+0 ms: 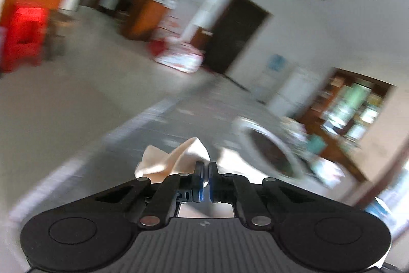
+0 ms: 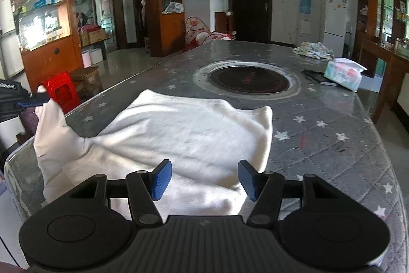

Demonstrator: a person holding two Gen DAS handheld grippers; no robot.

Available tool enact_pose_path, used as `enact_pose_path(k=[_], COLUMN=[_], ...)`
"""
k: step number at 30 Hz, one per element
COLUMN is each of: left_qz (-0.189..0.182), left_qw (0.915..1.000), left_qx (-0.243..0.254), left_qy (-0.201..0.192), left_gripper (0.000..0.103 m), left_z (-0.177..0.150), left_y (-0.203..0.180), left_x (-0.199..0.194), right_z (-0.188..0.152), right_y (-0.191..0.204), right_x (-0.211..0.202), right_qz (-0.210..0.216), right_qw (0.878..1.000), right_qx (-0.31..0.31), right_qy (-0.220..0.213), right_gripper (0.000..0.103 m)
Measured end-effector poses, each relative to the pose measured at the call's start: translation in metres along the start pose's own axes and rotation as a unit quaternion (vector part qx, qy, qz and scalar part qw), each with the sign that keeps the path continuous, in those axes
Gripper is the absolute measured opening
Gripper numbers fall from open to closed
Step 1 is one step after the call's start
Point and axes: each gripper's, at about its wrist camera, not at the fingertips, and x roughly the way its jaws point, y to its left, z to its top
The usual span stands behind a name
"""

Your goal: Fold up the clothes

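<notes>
White garment [image 2: 179,134] spread across the near end of the counter [image 2: 319,124], lying mostly flat on the grey star-patterned cover, its far edge reaching close to the round dark plate [image 2: 249,79] set into the middle of the counter. And look at the left side: one part of the cloth is lifted clear off the near left edge, pulled up into a peak! That's the left gripper [image 2: 38,99], seen coming in from the left in the right wrist view, its fingers pinched on the tip of that raised cloth. The left wrist view backs it up, blurred as it is: the left gripper's blue pads [image 1: 202,187] sit pressed nearly together, with pale fabric bunched just above and behind them.

Over to the right gripper [image 2: 204,179]. It hangs above the near edge of the garment, jaws spread wide apart, blue pads well clear of each other and nothing between them.

Farther along, at the far right corner of the counter, a crumpled patterned cloth [image 2: 313,49]. Nearer along the right edge, a tissue box [image 2: 343,73], with a flat dark object [image 2: 317,76] just beside it, too small to identify.
</notes>
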Motion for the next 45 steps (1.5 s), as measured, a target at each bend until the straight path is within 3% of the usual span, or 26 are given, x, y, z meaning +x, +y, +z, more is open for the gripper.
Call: enact_pose_path(k=[3, 7, 12, 15, 19, 25, 33, 35, 41, 45], left_qz=[-0.069, -0.144, -0.183, -0.192, -0.179, -0.152, -0.058, -0.051, -0.035, -0.037], left_qw=[0.9971, 0.9866, 0.9731, 0.9645, 0.9647, 0.9669, 0.9788, 0.9799, 0.9840, 0.9835], left_qx=[0.014, 0.029, 0.061, 0.079, 0.097, 0.121, 0.114, 0.111, 0.112, 0.118], left_qy=[0.029, 0.071, 0.126, 0.164, 0.167, 0.165, 0.160, 0.158, 0.134, 0.133], left_gripper=[0.004, 0.004, 0.005, 0.012, 0.029, 0.029, 0.027, 0.022, 0.023, 0.025], left_z=[-0.009, -0.024, -0.051, -0.070, -0.076, -0.075, -0.072, -0.071, -0.070, -0.069], left_y=[-0.035, -0.072, -0.102, -0.107, -0.099, -0.078, -0.027, -0.021, -0.020, -0.023], left_x=[0.008, 0.019, 0.040, 0.048, 0.041, 0.028, 0.019, 0.019, 0.011, 0.012], right_z=[-0.001, -0.002, -0.002, -0.002, 0.000, 0.000, -0.007, -0.013, -0.024, -0.025], right_y=[-0.008, -0.017, -0.028, -0.029, -0.028, -0.023, -0.002, 0.002, 0.006, 0.007], right_x=[-0.004, -0.009, -0.014, -0.015, -0.013, -0.008, 0.013, 0.020, 0.027, 0.029], right_qz=[-0.010, -0.022, -0.035, -0.036, -0.034, -0.007, 0.060, 0.061, 0.073, 0.085], right_qw=[1.000, 0.999, 0.999, 0.998, 0.999, 1.000, 0.997, 0.997, 0.994, 0.993], right_qx=[0.011, 0.024, 0.038, 0.040, 0.037, 0.030, 0.022, 0.021, 0.030, 0.031], right_qy=[-0.005, -0.010, -0.015, -0.017, -0.016, -0.005, 0.033, 0.050, 0.072, 0.073], right_gripper=[0.058, 0.058, 0.058, 0.058, 0.058, 0.056, 0.044, 0.042, 0.029, 0.014])
